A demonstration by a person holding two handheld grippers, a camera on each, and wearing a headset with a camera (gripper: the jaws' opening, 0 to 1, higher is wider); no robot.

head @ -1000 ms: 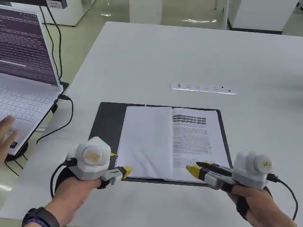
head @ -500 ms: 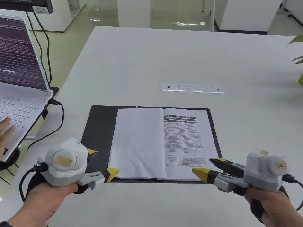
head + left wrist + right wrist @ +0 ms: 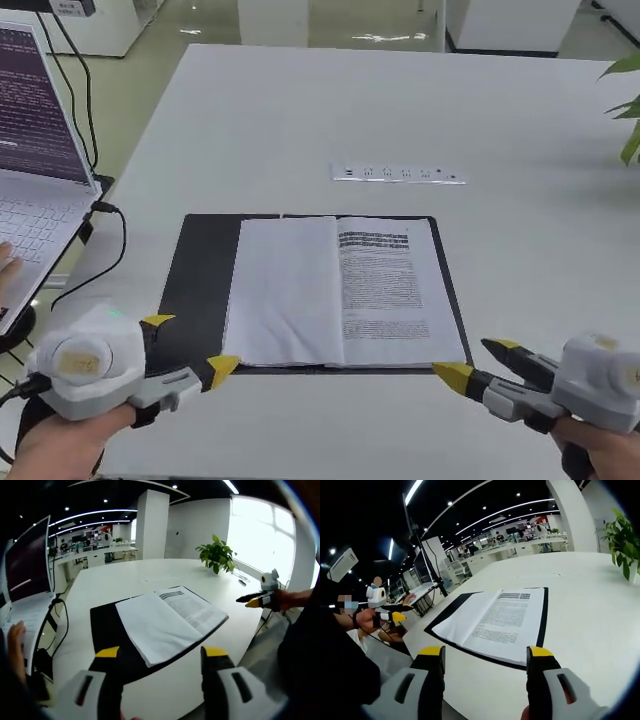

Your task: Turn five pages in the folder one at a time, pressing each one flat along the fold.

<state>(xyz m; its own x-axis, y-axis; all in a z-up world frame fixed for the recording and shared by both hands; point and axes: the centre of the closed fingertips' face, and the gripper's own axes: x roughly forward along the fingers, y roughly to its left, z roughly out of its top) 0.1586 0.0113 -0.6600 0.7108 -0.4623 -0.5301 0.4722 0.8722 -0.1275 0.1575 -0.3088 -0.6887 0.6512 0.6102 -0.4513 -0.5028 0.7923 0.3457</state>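
Black folder (image 3: 205, 285) lies open near the white table's (image 3: 300, 110) front edge, pages (image 3: 290, 290) spread. At its front corners hover the left gripper (image 3: 190, 343) and right gripper (image 3: 476, 360), jaws apart, empty, apparently not touching it.

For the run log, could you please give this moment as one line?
black folder with white pages: open on white table | left tongs: open, empty | right tongs: open, empty

Open table (image 3: 300, 110) surrounds the folder (image 3: 200, 290); laptop (image 3: 35, 200) blocks left.
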